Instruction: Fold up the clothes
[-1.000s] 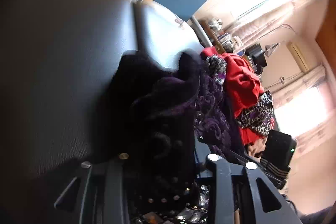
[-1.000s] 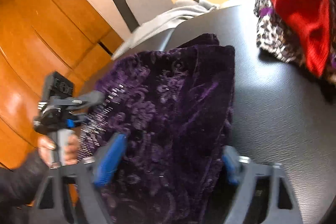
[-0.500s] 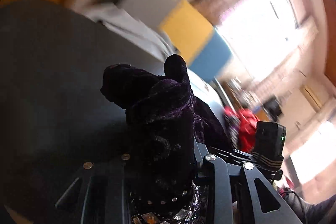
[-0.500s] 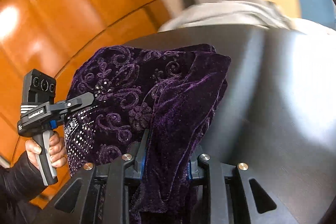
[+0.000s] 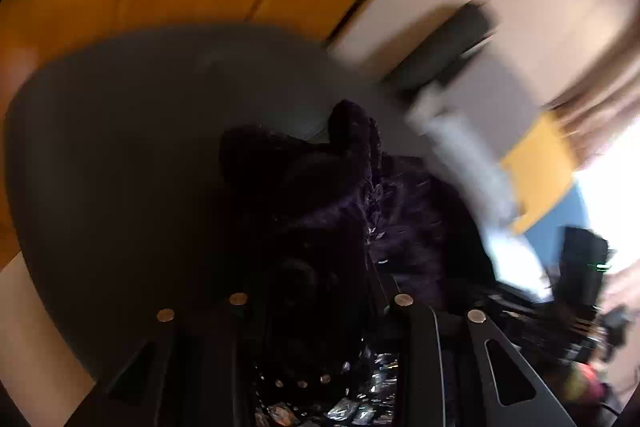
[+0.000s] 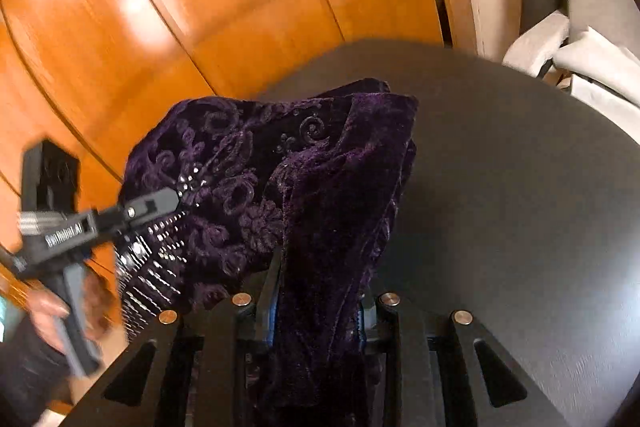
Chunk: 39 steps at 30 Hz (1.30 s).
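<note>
A dark purple velvet garment [image 6: 280, 179] with embossed swirls and a sequined edge hangs lifted above the dark grey table [image 6: 500, 187]. My right gripper [image 6: 316, 303] is shut on a bunched fold of it at the bottom of the right wrist view. My left gripper [image 6: 176, 195] shows at the left of that view, held by a hand [image 6: 48, 311], and it pinches the sequined edge. In the left wrist view the garment [image 5: 320, 211] looks almost black and fills the left gripper [image 5: 316, 303], which is shut on it. The right gripper's body [image 5: 580, 267] appears at the right edge.
Orange wooden wall panels [image 6: 180, 7] stand beyond the table's far rim. Folded white cloth [image 6: 580, 67] lies at the far right by a grey chair. A yellow and blue panel [image 5: 540, 179] and a bright window show at the right in the blurred left wrist view.
My right gripper went from open over the spread garment to shut on a fold. Both grippers swung left with the garment, away from the red and leopard clothes, toward the wooden panels.
</note>
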Motion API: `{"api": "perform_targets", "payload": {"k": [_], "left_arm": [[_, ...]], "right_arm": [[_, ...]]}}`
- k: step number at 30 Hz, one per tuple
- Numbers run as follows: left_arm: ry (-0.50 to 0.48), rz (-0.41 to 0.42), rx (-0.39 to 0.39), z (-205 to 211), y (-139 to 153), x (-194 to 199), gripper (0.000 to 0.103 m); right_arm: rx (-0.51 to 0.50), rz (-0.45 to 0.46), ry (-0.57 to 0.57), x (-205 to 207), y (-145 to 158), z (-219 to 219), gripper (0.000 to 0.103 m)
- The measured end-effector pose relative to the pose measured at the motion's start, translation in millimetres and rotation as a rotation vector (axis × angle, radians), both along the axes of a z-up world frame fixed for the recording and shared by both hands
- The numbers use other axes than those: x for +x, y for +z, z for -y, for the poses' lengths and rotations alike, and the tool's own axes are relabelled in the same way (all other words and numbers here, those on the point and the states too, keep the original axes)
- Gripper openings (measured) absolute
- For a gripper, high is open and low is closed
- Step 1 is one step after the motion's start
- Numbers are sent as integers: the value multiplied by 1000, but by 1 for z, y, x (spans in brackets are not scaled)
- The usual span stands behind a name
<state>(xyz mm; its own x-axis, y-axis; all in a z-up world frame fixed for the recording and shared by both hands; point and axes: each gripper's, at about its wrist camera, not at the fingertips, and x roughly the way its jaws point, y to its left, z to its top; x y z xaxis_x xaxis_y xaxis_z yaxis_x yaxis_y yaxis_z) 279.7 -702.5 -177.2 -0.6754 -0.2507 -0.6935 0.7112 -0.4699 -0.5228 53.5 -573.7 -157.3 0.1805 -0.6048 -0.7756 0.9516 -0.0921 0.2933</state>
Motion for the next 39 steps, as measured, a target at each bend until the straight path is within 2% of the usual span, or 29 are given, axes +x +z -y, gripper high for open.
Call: {"api": "perform_targets", "payload": {"k": [1, 3, 5, 6, 8, 10, 13, 15, 17, 19, 20, 21, 23, 27, 29, 31, 32, 33, 36, 39], "left_arm": [[2, -4, 13, 2, -8, 1, 40], [19, -41, 41, 4, -6, 10, 49], [37, -29, 15, 4, 3, 18, 54], [51, -6, -15, 3, 9, 21, 60], [80, 19, -77, 1, 23, 29, 66], [116, 24, -145, 0, 38, 40, 67], [73, -62, -243, -12, 66, 34, 67], [-4, -42, -269, -21, 66, 2, 67], [-80, -21, -294, -29, 67, -29, 67], [-98, 80, -250, -13, 47, -59, 63], [-84, 155, -221, 6, 30, -65, 54], [-74, 158, -221, 9, 21, -63, 40], [-52, 164, -221, 15, 4, -60, 38], [-44, 188, -238, 13, 5, -62, 37], [-3, 184, -219, 11, 17, -60, 36], [72, 130, -232, -6, 40, -47, 49], [103, 112, -260, -17, 51, -38, 79], [134, 96, -288, -28, 61, -29, 103], [174, 148, -328, -64, 74, -14, 103], [215, 200, -368, -100, 87, 0, 103]], "right_arm": [[26, -39, 9, 4, -9, 7, 35], [-1, -59, 23, 3, -12, 9, 36], [-13, -65, 30, -4, -7, 5, 36], [-27, -96, 31, -8, -1, 2, 36], [-84, -177, 32, -7, 16, -11, 36], [-155, -248, 42, -4, 33, -24, 36], [-253, -266, 122, 10, 48, -34, 36], [-259, -257, 194, 31, 47, -37, 36], [-217, -269, 236, 49, 33, -40, 35], [-108, -335, 204, 50, 8, -24, 34], [-73, -328, 173, 43, -7, -20, 33], [-94, -287, 146, 36, -14, -20, 33], [-106, -258, 136, 32, -15, -19, 33], [-104, -271, 138, 33, -16, -13, 33], [-92, -276, 122, 37, -15, -15, 33], [-77, -281, 101, 41, -13, -17, 32], [-75, -284, 76, 43, -9, -19, 32], [-78, -288, 38, 45, -2, -22, 32], [-103, -276, -77, 53, 24, -37, 34], [-101, -251, -139, 66, 42, -50, 34]]}}
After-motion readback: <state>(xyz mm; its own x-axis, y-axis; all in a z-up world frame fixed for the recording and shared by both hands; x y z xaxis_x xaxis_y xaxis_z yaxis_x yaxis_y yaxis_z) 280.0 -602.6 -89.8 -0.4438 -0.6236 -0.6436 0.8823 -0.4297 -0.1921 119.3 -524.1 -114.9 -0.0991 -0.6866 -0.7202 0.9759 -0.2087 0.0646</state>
